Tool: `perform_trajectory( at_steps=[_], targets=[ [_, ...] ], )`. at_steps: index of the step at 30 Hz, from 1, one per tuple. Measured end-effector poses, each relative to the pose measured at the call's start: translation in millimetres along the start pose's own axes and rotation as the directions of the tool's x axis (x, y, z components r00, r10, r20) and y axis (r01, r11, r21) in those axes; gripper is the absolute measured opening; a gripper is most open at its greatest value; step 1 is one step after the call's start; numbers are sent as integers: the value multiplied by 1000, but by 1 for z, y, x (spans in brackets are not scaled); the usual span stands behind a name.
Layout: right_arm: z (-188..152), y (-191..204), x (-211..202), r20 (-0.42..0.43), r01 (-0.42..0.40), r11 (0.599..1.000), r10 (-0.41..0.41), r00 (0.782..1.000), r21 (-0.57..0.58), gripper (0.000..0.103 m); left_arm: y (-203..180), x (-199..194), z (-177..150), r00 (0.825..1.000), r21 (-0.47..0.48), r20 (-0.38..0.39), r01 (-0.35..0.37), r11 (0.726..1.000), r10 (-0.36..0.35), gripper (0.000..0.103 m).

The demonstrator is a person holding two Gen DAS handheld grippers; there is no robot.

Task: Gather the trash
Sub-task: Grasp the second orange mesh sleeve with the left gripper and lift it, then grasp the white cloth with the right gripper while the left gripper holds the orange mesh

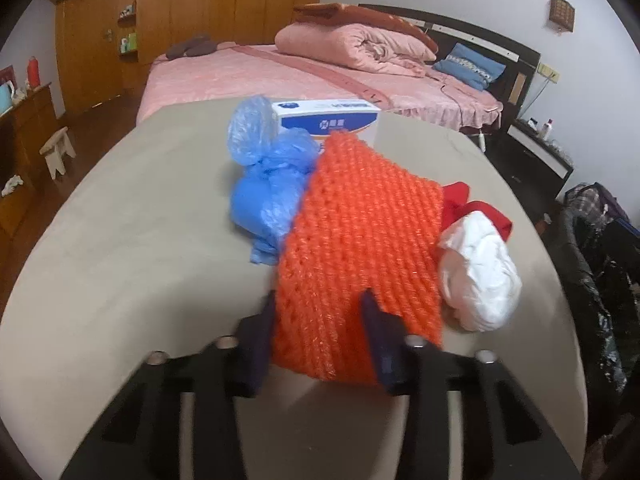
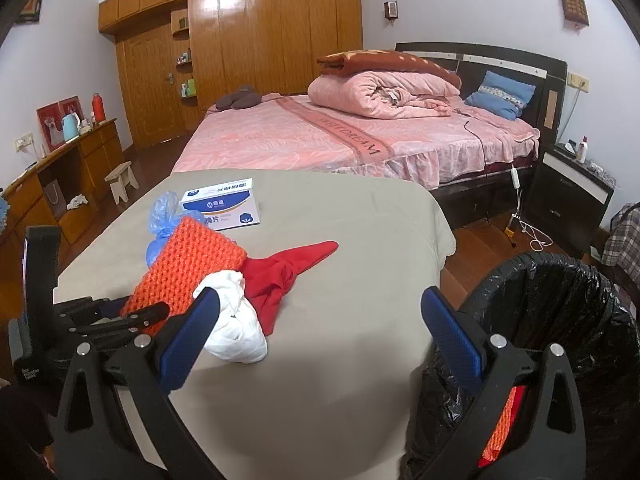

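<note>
An orange foam net point(image 1: 360, 232) lies on the beige table point(image 1: 120, 240), its near end between the fingers of my left gripper point(image 1: 318, 308), whose pads press on it. To the net's left is a knotted blue plastic bag point(image 1: 268, 196); to its right are a crumpled white bag point(image 1: 480, 276) and a red piece point(image 1: 460, 196). In the right wrist view my right gripper point(image 2: 320, 300) stands wide open above the table's near part with nothing in it. The white bag point(image 2: 236, 332) lies by its left finger, with the red piece point(image 2: 288, 272) and orange net point(image 2: 192, 264) beyond.
A white and blue box point(image 2: 220, 202) stands at the table's far side. A bin with a black liner point(image 2: 552, 300) stands off the table's right edge, with something orange inside point(image 2: 504, 420). Behind are a pink bed point(image 2: 320, 136), a nightstand point(image 2: 572, 196) and a wooden wardrobe point(image 2: 240, 40).
</note>
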State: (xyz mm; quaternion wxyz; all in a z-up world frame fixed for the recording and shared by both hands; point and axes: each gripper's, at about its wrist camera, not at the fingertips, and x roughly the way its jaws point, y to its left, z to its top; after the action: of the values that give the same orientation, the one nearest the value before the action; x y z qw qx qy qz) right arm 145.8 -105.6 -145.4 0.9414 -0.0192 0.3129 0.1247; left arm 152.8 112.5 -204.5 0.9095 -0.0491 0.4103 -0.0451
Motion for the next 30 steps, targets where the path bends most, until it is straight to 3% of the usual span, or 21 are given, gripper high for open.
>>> perform_trajectory(
  at_steps=[2, 14, 23, 30],
  targets=[
    [0, 0, 0, -2, -1, 1000, 1, 1000, 2, 98, -3, -4, -1, 1000, 13, 12, -2, 1000, 2, 13],
    [1, 8, -9, 20, -19, 1000, 19, 1000, 2, 98, 0, -58, 7, 986, -6, 167, -5, 1000, 6, 12],
    [3, 32, -6, 33, -63, 998, 64, 997, -18, 97, 28, -89, 5, 970, -54, 219, -99, 994, 109, 12],
    [-2, 61, 17, -20, -100, 993, 99, 995, -62, 78, 47, -89, 0, 965, -75, 212, -144, 987, 157, 12]
  ],
)
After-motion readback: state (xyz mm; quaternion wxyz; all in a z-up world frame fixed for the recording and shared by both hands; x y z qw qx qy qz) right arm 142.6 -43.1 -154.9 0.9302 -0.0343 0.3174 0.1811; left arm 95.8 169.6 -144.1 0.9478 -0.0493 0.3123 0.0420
